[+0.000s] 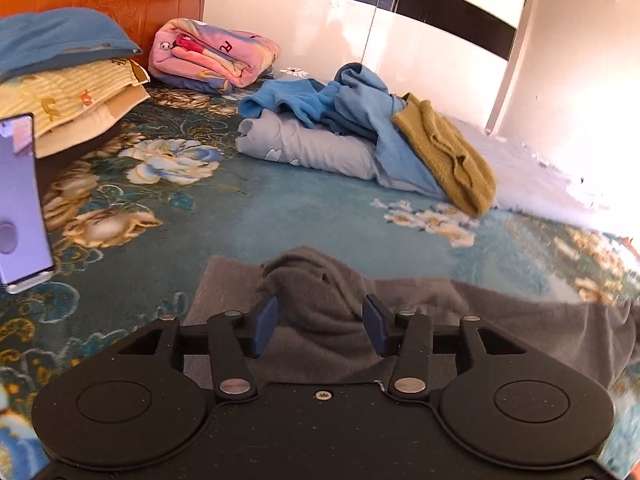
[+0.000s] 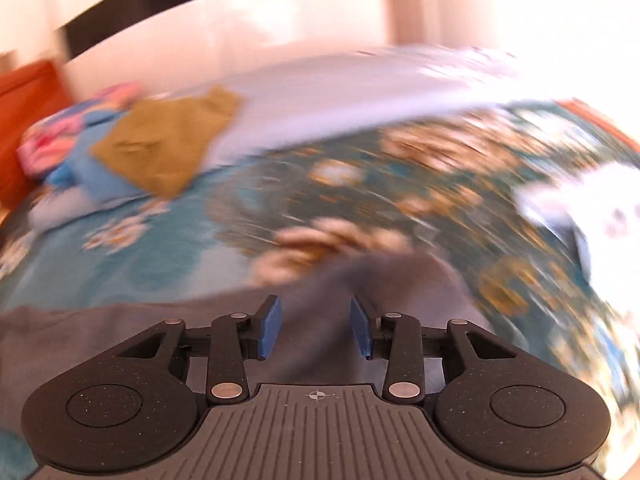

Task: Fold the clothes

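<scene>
Left claw (image 1: pixel 320 326) and right claw (image 2: pixel 316 326) both half spread over grey garment (image 1: pixel 320 280), pads clear.

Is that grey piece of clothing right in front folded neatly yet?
Not neatly. The grey garment lies bunched in a hump on the floral bedspread, its edge trailing unevenly to the right.

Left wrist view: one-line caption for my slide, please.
Left gripper, open, straddles a bunched grey garment on the floral bedspread; unfolded blue clothes wait behind.
</scene>
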Demonstrator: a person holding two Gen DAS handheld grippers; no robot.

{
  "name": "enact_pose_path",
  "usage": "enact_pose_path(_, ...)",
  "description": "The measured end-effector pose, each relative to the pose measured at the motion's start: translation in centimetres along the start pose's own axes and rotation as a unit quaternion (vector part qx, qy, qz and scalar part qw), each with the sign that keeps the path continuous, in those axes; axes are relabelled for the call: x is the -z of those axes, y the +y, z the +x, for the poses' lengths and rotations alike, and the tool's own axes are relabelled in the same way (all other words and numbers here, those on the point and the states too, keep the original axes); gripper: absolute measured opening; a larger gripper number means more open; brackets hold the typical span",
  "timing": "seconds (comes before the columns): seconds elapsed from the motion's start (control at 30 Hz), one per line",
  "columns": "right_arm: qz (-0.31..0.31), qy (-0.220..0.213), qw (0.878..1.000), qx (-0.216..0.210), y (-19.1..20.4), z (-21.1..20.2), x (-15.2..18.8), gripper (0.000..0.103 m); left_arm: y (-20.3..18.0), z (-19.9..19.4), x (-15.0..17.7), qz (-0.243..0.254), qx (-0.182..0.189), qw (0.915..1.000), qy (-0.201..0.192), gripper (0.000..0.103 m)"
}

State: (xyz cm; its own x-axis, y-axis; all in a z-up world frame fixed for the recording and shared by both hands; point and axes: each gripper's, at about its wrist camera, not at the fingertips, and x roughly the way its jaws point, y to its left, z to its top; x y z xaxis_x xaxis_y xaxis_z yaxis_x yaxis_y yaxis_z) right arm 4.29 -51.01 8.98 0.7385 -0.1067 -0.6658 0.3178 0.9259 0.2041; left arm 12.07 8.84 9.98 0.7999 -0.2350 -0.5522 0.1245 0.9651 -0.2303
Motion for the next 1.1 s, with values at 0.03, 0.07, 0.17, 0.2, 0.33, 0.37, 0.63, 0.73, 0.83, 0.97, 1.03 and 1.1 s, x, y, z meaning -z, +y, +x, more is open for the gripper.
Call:
enact_pose_path(0.03, 0.023, -0.002, 1.000, 0.007, -1.1, -0.4, 0.6, 0.052, 0.0, 0.5, -0.1, -0.004, -0.003, 1.0000, -0.003, 0.047)
enact_pose_path(0.07, 0.045, -0.005, 0.999, 0.011, -2.1, -0.6, 1.1, 0.060, 0.0, 1.3, -0.3, -0.004, -0.022, 0.9997, -0.006, 0.047)
enact_pose_path(0.17, 0.096, -0.010, 0.995, 0.012, -4.3, -0.7, 2.4, 0.062, -0.1, 3.1, -0.9, -0.013, -0.086, 0.9962, -0.010, 0.046)
enact_pose_path(0.2, 0.108, -0.010, 0.994, 0.006, -4.8, -0.6, 2.7, 0.062, 0.1, 3.2, -1.1, -0.025, -0.087, 0.9958, -0.014, 0.046)
enact_pose_path(0.33, 0.156, -0.018, 0.987, -0.025, -6.9, 0.3, 3.7, 0.066, 0.6, 2.0, -1.8, -0.053, -0.083, 0.9947, -0.030, 0.050)
enact_pose_path(0.37, 0.174, -0.019, 0.984, -0.032, -7.5, 0.7, 3.8, 0.067, 0.6, 1.5, -2.0, -0.050, -0.090, 0.9941, -0.034, 0.051)
enact_pose_path(0.63, 0.285, -0.076, 0.955, -0.015, -9.0, 0.5, 4.5, 0.069, 1.1, -2.6, -1.4, -0.074, -0.121, 0.9889, -0.043, 0.054)
enact_pose_path(0.73, 0.248, -0.102, 0.963, -0.007, -8.5, -0.3, 3.3, 0.069, 0.7, -2.8, -1.3, -0.082, -0.112, 0.9895, -0.041, 0.054)
enact_pose_path(0.83, 0.222, -0.076, 0.972, -0.023, -8.0, 1.0, 2.4, 0.062, -0.1, -2.3, -1.5, -0.093, -0.092, 0.9906, -0.039, 0.054)
enact_pose_path(0.97, 0.224, -0.058, 0.972, -0.039, -7.2, 2.5, 2.4, 0.040, -1.9, -1.9, -1.5, -0.076, -0.063, 0.9946, -0.032, 0.055)
enact_pose_path(1.03, 0.230, -0.053, 0.971, -0.043, -7.0, 2.6, 2.4, 0.022, -2.4, -1.7, -1.4, -0.068, -0.059, 0.9956, -0.026, 0.055)
enact_pose_path(1.1, 0.234, -0.058, 0.970, -0.036, -7.2, 2.2, 2.1, 0.012, -2.6, -1.9, -1.2, -0.068, -0.058, 0.9957, -0.024, 0.056)
